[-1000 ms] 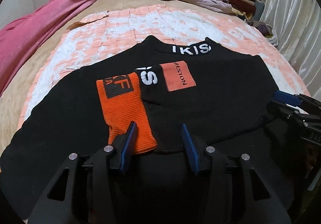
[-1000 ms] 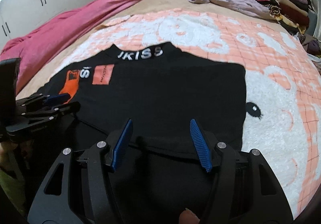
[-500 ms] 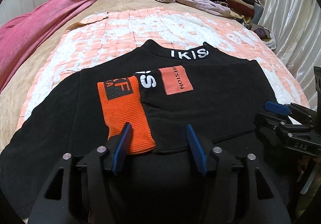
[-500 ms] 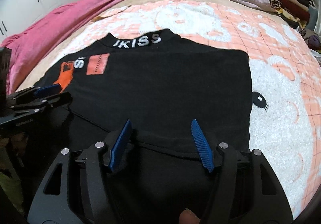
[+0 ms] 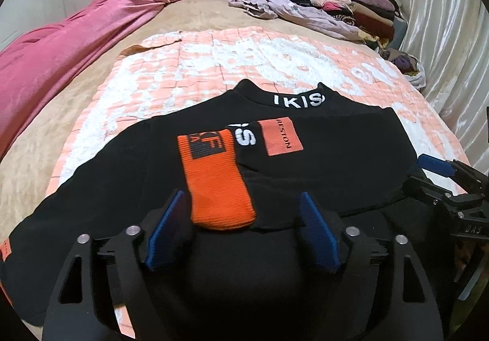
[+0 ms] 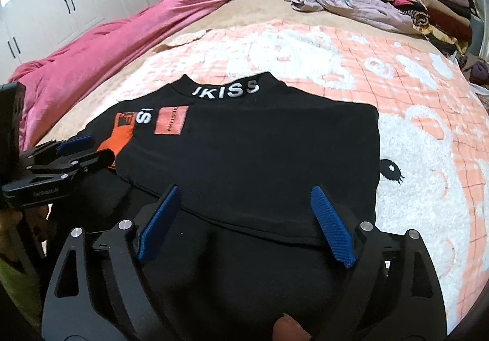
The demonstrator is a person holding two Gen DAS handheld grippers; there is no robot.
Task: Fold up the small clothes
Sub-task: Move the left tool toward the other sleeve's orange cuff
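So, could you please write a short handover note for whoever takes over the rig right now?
Left tool: open, jaws just widened, holding nothing, above the orange cuff.
Right tool: open, jaws just widened, holding nothing, above the folded edge.
Black sweater lies on the peach blanket, collar away from the tools.
Done: one sleeve folded across the front.
Left: the other sleeve, then further folds.

Matt black cloth sweater (image 5: pixel 351 163) with ribbed orange cuff (image 5: pixel 217 188) (knit) on fluffy peach-white blanket (image 5: pixel 214 65)
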